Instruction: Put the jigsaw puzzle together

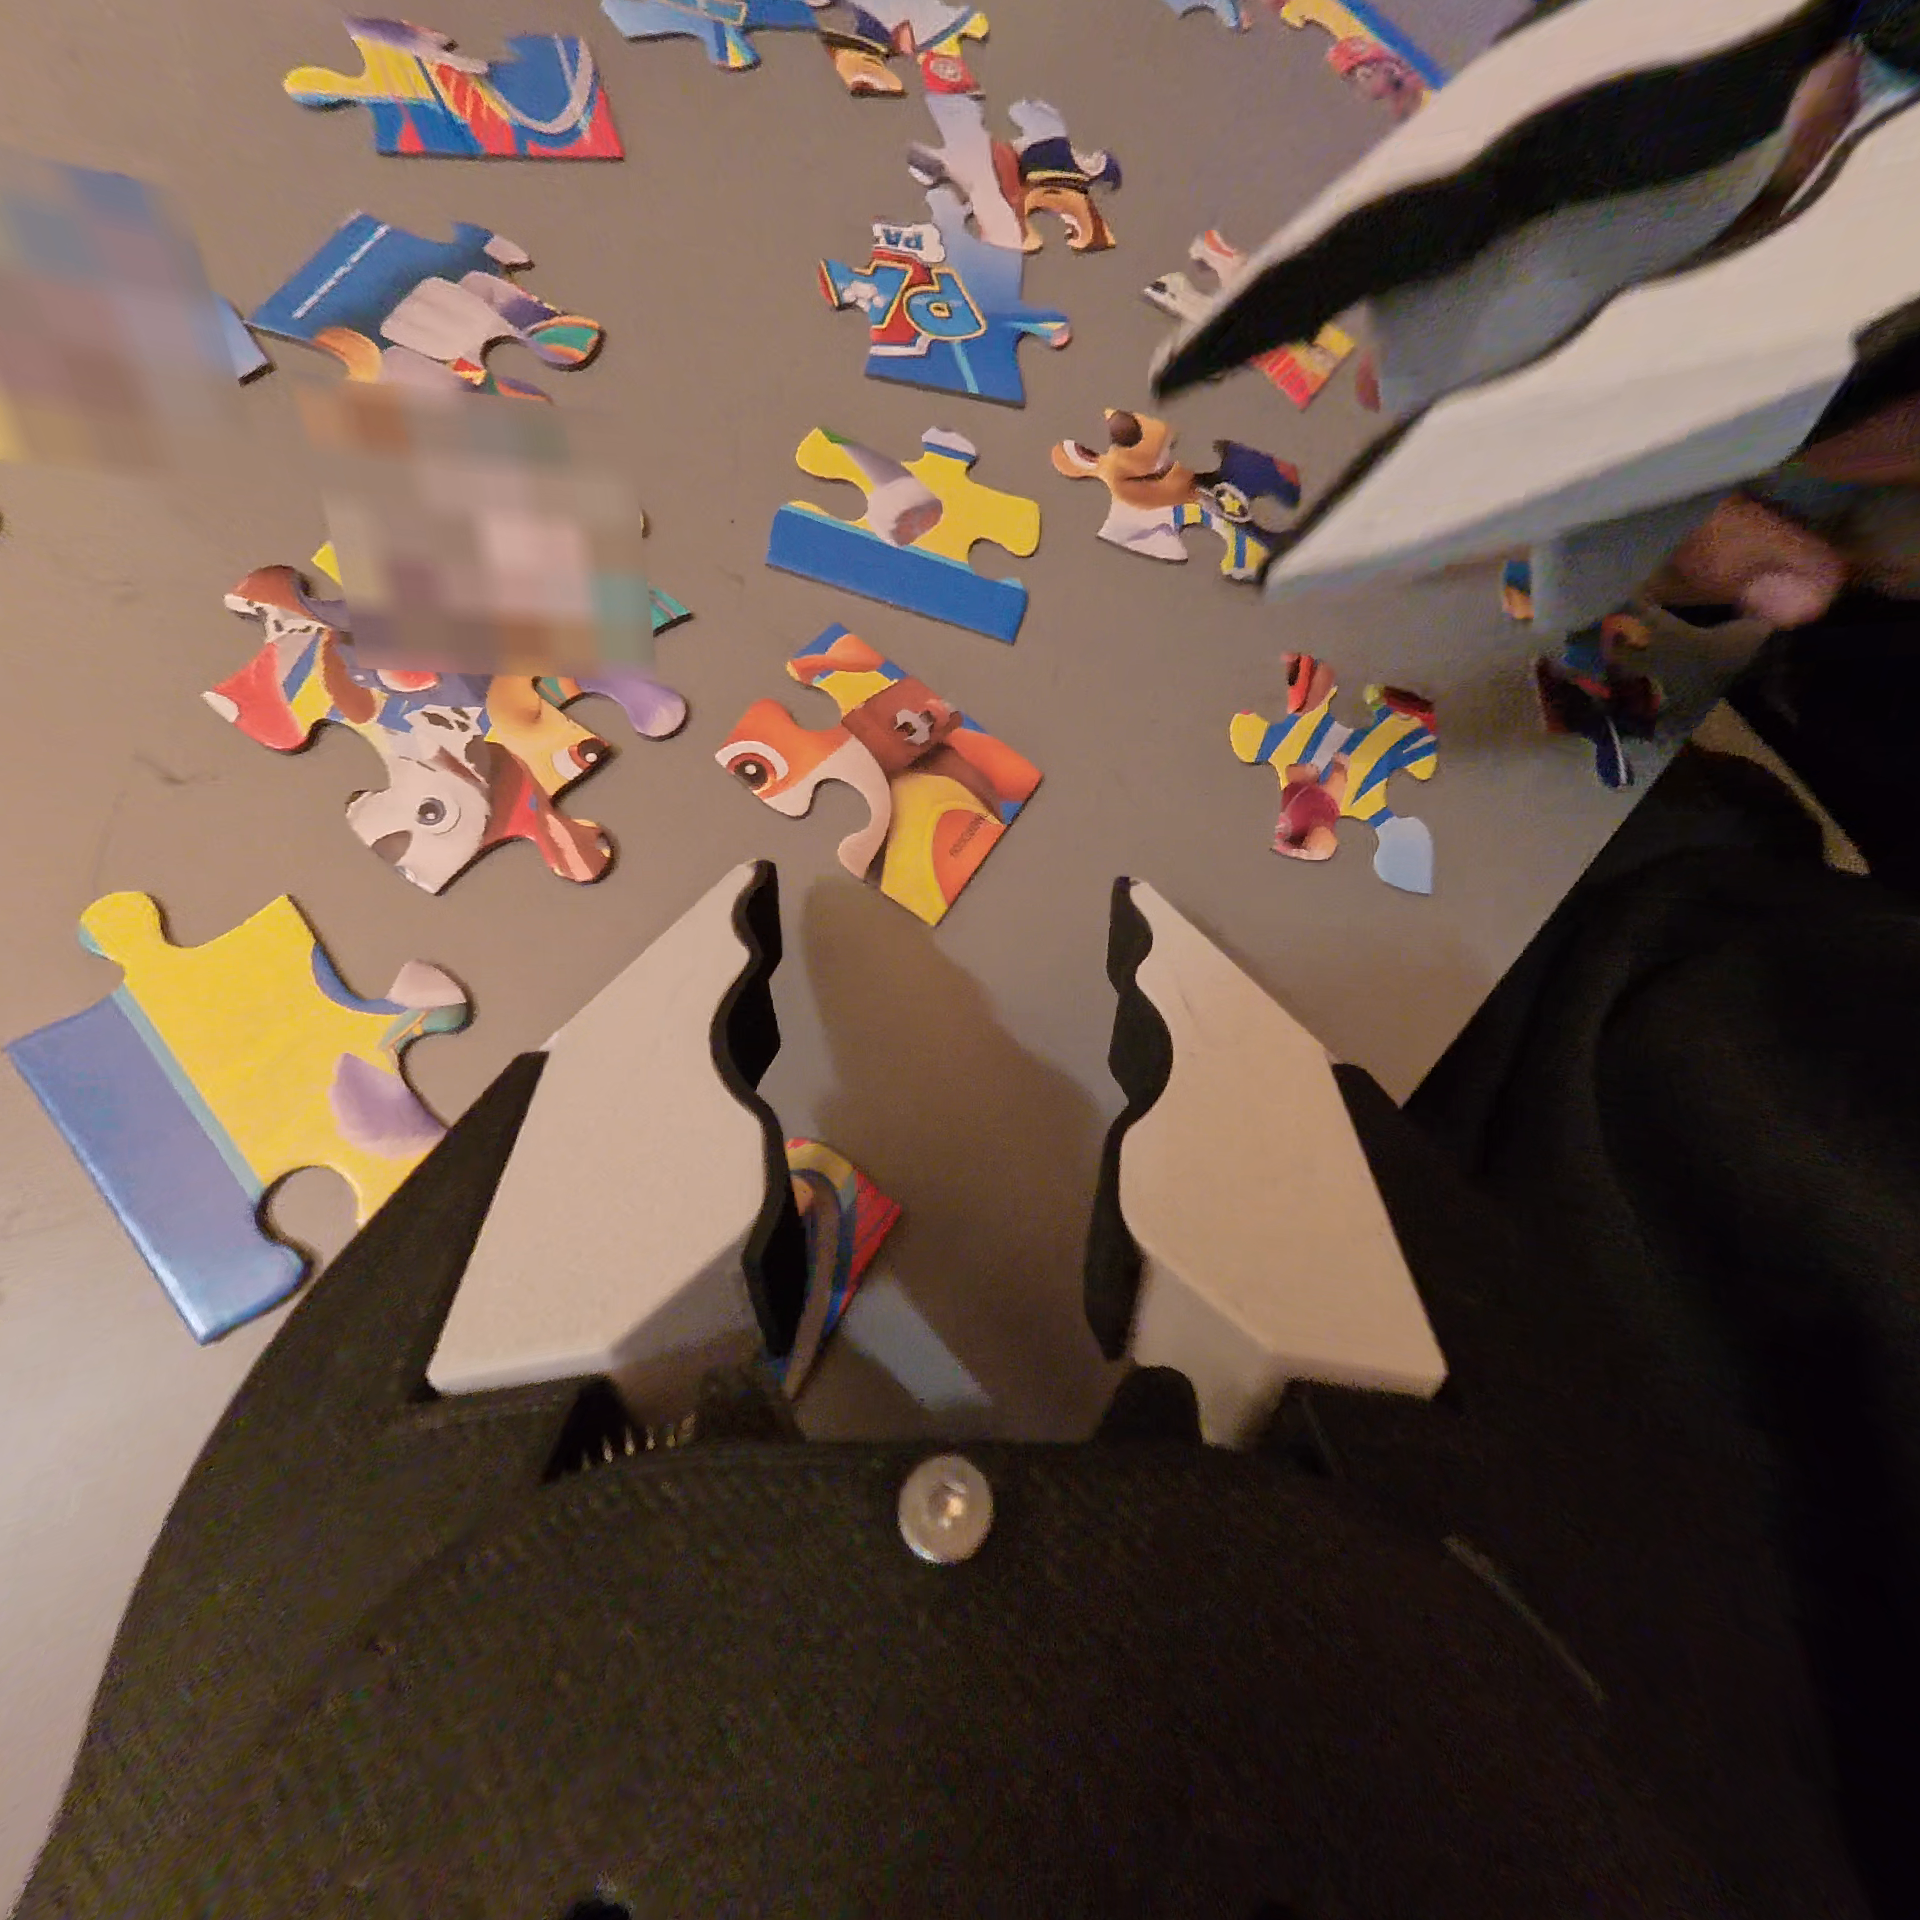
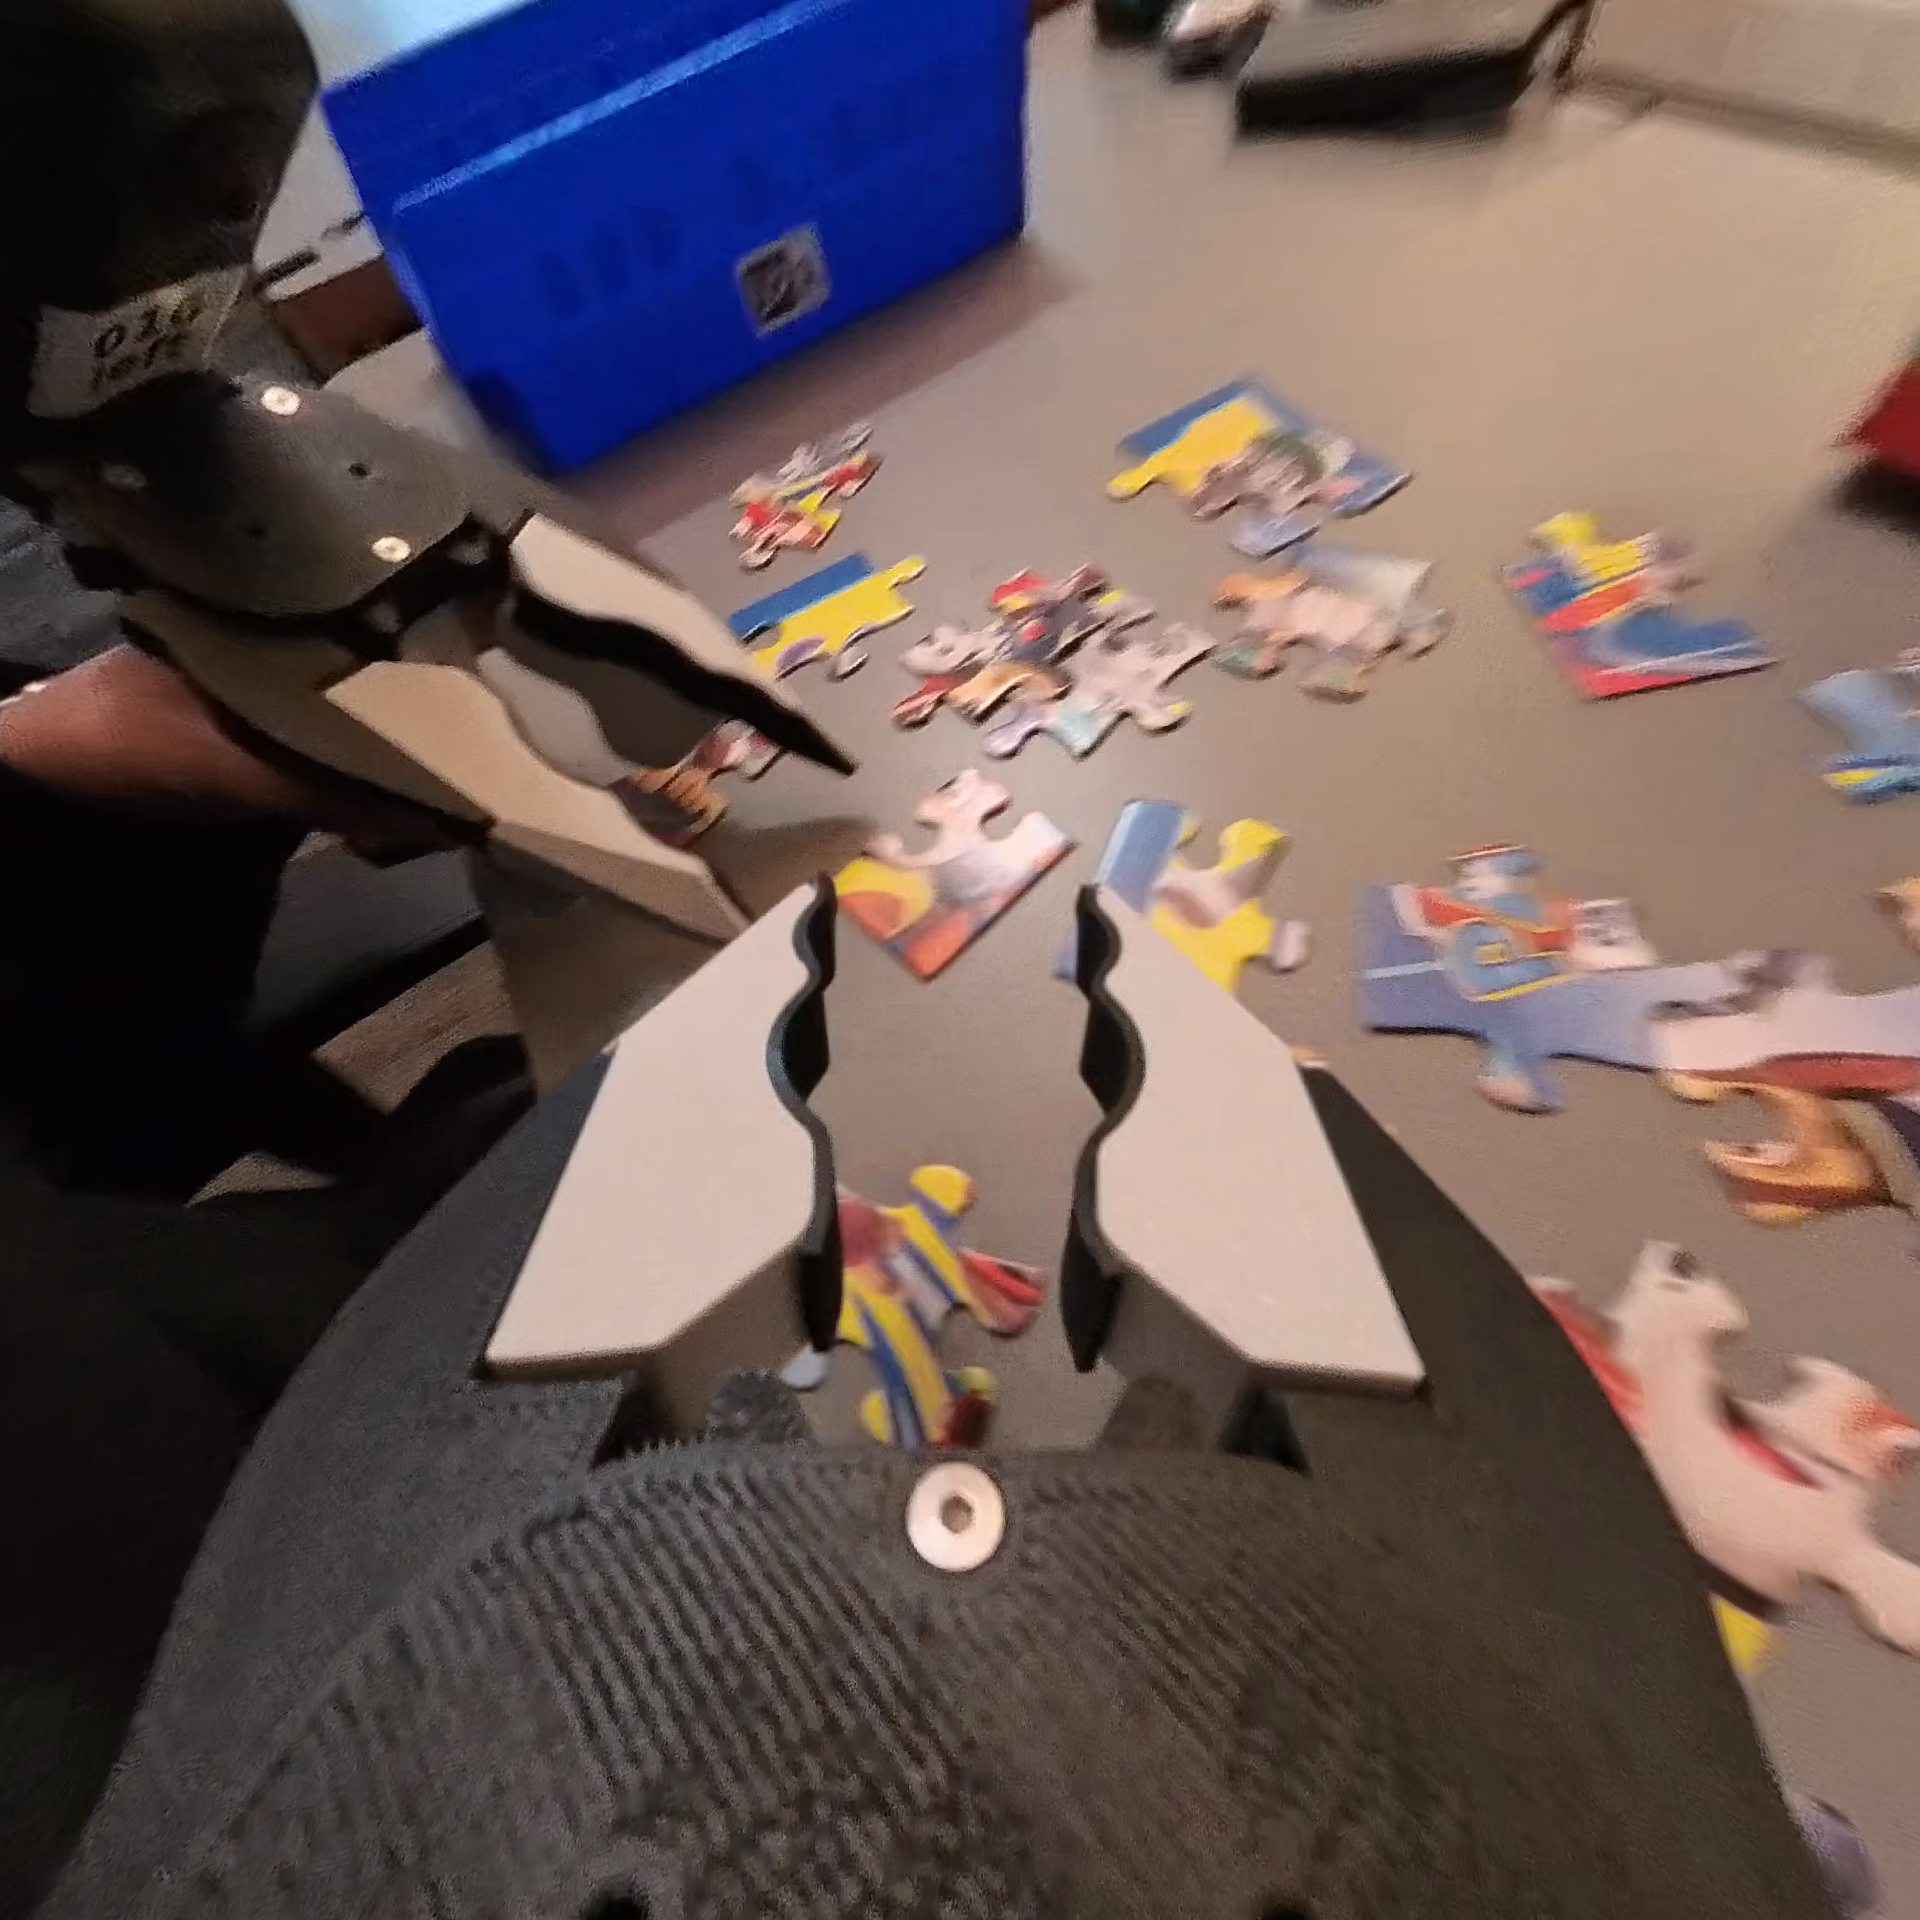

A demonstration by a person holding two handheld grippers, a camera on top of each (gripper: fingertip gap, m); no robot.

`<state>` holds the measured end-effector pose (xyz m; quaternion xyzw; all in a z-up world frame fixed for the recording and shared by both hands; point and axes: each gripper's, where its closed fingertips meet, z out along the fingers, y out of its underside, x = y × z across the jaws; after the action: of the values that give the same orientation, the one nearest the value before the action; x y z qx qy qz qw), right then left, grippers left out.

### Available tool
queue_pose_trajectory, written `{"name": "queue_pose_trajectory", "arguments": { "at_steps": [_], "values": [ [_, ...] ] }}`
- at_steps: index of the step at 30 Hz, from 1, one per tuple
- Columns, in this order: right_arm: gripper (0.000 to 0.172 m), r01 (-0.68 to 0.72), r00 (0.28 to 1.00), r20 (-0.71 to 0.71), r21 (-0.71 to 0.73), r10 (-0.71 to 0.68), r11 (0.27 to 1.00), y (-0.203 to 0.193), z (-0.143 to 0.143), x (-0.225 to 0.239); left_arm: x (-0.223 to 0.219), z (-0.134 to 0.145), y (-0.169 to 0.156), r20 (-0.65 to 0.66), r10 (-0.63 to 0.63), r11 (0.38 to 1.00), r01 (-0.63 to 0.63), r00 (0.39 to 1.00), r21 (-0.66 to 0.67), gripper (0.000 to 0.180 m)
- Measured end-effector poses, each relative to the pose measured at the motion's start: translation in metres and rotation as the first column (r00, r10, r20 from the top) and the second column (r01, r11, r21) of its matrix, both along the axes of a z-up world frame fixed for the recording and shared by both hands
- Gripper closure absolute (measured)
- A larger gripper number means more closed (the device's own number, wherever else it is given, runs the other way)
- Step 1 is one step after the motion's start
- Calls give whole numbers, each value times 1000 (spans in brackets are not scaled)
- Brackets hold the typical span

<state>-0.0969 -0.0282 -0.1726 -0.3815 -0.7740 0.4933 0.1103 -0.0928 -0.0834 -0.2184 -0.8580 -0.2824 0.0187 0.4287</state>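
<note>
Your left tool (image 1: 940, 883) hangs wide open and bare, just short of the orange-and-yellow cardboard puzzle piece (image 1: 883, 769) lying flat on the grey surface (image 1: 1143, 727). Your right tool (image 2: 951, 904) is also open, gripping nothing, over the scattered pieces.

a grey table (image 1: 686, 312) carries scattered colourful puzzle pieces (image 1: 904, 535) and a blue box (image 2: 686, 197).

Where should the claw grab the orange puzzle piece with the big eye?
Probably the orange puzzle piece's straight corner, nearest the open left gripper. It lies flat on the grey table, so one finger would likely need to slide under that edge from the near side.
</note>
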Motion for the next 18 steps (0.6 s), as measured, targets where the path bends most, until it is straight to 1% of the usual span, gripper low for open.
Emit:
{"name": "queue_pose_trajectory", "arguments": {
  "at_steps": [2,4,6,8,12,15,18],
  "values": [
    [129,-51,992,115,27,48,998,-15,-15,8,3,0,3,12,-21,1000,21,1000,18,117],
    [129,-77,983,171,79,62,994,-22,-28,9,8,0,8,33,-45,998,43,998,47,116],
    [127,-76,982,182,126,53,989,-23,-35,7,13,-1,15,53,-68,996,65,996,60,115],
    [126,-74,981,189,143,46,987,-24,-37,7,22,-3,22,73,-109,993,105,991,58,115],
    [124,-57,979,203,165,23,985,-22,-42,4,48,-2,29,109,-240,969,232,965,83,117],
    [123,-55,977,210,160,20,986,-24,-44,2,30,13,22,82,-161,977,147,984,157,120],
    [121,-59,978,206,158,26,986,-32,-45,-2,9,29,8,73,-60,969,41,996,245,122]
  ]
}}
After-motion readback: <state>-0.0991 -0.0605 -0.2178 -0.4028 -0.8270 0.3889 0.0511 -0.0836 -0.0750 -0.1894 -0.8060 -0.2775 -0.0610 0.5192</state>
